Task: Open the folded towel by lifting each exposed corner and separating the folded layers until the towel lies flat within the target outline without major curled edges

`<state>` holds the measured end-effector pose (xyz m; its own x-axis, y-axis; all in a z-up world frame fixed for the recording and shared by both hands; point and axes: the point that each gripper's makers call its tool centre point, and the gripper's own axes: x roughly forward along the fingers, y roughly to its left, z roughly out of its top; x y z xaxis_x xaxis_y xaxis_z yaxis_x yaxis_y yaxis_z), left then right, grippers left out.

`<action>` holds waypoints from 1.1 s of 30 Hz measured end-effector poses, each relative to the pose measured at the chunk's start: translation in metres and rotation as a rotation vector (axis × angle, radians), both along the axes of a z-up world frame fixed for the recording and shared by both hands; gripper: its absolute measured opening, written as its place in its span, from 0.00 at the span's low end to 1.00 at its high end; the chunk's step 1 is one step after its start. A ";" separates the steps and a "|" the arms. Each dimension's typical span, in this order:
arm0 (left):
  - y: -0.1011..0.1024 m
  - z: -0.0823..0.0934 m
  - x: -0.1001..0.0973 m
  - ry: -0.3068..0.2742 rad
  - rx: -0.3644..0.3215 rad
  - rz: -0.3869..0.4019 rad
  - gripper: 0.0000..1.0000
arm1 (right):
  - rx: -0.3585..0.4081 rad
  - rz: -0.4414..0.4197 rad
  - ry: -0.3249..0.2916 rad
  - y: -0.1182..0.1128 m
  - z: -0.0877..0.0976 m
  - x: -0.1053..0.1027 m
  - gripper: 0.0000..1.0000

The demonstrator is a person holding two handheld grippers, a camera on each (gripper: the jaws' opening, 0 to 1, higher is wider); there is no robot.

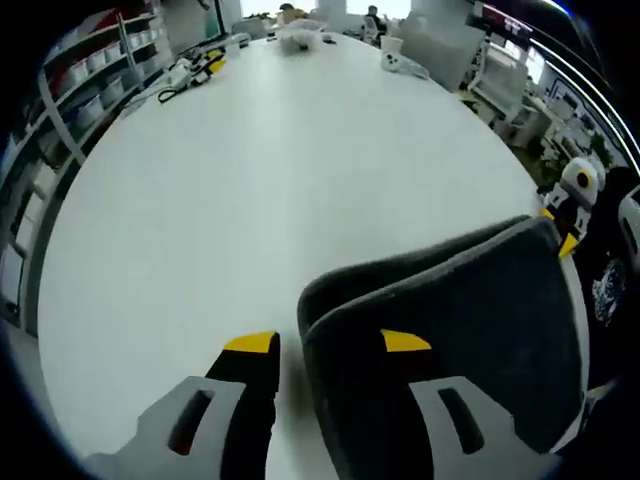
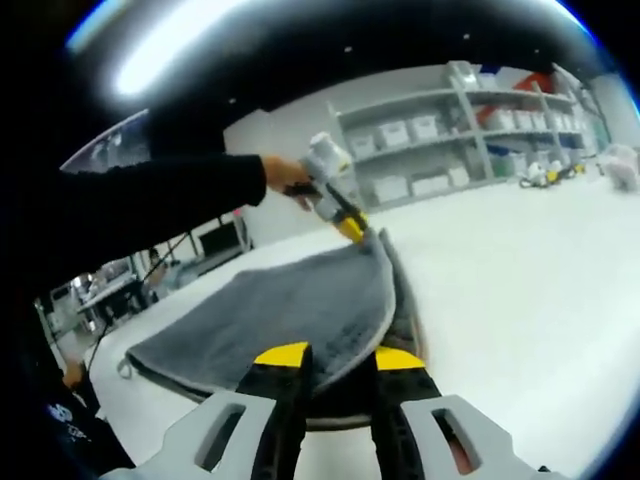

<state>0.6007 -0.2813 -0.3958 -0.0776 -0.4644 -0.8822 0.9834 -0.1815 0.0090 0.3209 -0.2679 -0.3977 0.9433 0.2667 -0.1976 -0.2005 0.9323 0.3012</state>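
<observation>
I see both tools clamped on the grey towel (image 2: 290, 305), right tool (image 2: 338, 358) at its near edge, left tool (image 1: 328, 343) opposite, beside bare white worktop (image 1: 250, 200).

White table (image 1: 250, 180), bin-lined shelving (image 2: 450, 140) behind

Left tongs (image 1: 328, 344) straddle grey towel (image 1: 470, 320) edge on white table (image 1: 250, 180).

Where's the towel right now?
The grey towel lies folded on the white table, low right in the left gripper view. In the right gripper view, both grippers pinch its edge, right near, left far.
</observation>
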 end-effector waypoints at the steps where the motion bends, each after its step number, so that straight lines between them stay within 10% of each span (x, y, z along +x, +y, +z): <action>1: 0.001 -0.001 -0.005 -0.003 -0.001 0.000 0.32 | 0.001 -0.001 0.000 0.000 0.000 0.000 0.18; 19: 0.010 0.000 -0.048 -0.052 -0.032 -0.074 0.03 | 0.005 -0.001 0.013 0.000 0.001 0.000 0.13; 33: -0.002 0.014 0.006 -0.171 -0.078 -0.044 0.01 | 0.005 0.021 0.007 0.002 0.003 0.000 0.00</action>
